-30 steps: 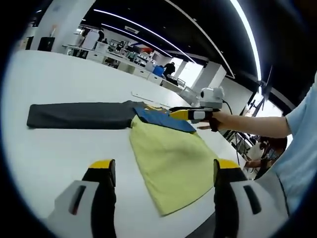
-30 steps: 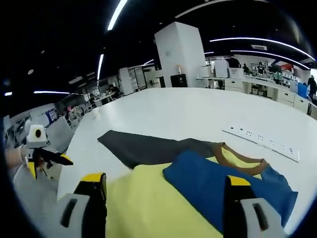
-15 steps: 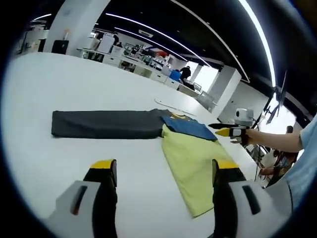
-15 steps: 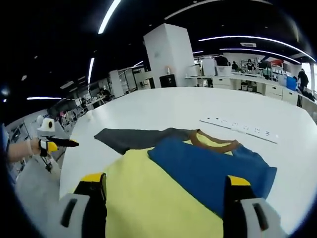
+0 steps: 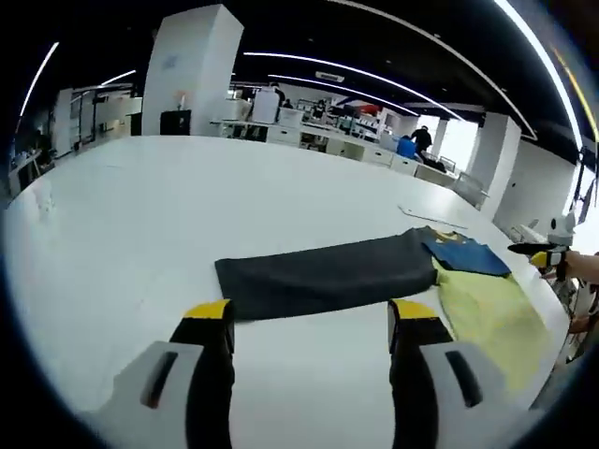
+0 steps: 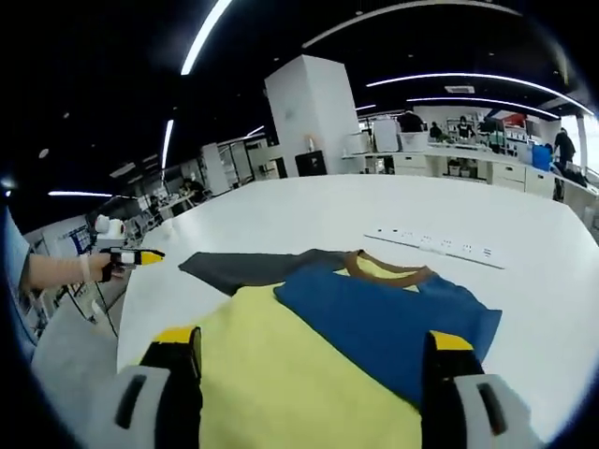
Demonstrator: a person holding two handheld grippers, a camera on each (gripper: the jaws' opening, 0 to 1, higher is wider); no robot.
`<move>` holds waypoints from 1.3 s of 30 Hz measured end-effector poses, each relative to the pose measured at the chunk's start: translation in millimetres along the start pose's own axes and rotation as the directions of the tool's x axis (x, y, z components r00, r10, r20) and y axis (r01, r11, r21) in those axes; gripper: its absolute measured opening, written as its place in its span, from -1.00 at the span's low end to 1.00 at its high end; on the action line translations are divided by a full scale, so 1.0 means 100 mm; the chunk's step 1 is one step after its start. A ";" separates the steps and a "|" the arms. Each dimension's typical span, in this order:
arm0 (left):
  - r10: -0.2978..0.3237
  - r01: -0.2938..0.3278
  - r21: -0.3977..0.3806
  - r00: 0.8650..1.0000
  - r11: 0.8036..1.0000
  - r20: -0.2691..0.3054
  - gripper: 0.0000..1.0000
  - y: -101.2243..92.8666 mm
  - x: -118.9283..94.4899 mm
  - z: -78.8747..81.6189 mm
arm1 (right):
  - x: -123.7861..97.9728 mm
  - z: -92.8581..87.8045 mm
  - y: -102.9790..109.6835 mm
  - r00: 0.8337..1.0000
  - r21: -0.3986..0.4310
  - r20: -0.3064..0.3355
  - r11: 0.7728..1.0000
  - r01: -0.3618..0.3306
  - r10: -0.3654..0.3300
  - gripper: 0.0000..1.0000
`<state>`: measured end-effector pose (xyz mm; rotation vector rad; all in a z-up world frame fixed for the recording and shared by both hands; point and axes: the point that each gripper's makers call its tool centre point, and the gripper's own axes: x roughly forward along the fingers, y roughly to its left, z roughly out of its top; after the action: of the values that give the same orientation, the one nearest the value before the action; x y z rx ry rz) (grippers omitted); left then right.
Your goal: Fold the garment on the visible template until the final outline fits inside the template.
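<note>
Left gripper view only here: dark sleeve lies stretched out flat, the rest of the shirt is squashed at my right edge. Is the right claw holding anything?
Observer: No. The right claw is open, jaws apart, nothing gripped.
Operator: Blue sleeve?
Observer: The blue sleeve lies folded in across the yellow body.
Operator: Collar showing?
Observer: Yes. The brown collar lies uncovered just beyond the blue sleeve, with yellow inside its curve.
</note>
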<state>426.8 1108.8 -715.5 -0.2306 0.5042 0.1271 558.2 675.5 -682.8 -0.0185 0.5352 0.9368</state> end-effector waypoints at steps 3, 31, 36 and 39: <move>0.015 -0.015 -0.041 1.000 0.999 0.015 0.17 0.07 0.09 -0.01 | -0.06 0.04 -0.02 1.000 0.007 0.016 1.000 0.010 -0.010 0.97; 0.116 -0.128 -0.261 0.991 0.957 -0.060 -0.53 0.29 0.29 -0.16 | -0.42 0.08 0.05 0.994 0.064 0.104 0.998 0.026 -0.033 0.92; 0.092 -0.117 -0.329 0.991 0.937 -0.093 -0.99 0.26 0.33 -0.19 | -0.44 0.11 0.03 0.993 0.064 0.116 0.998 0.026 -0.033 0.91; 0.081 -0.104 -0.316 0.993 0.943 -0.086 -0.99 0.23 0.35 -0.17 | -0.44 0.10 0.01 0.993 0.073 0.114 0.997 0.028 -0.037 0.90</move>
<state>445.1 1128.7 -751.0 -0.5311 0.5651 0.2945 540.8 644.4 -654.6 0.0905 0.4595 0.8809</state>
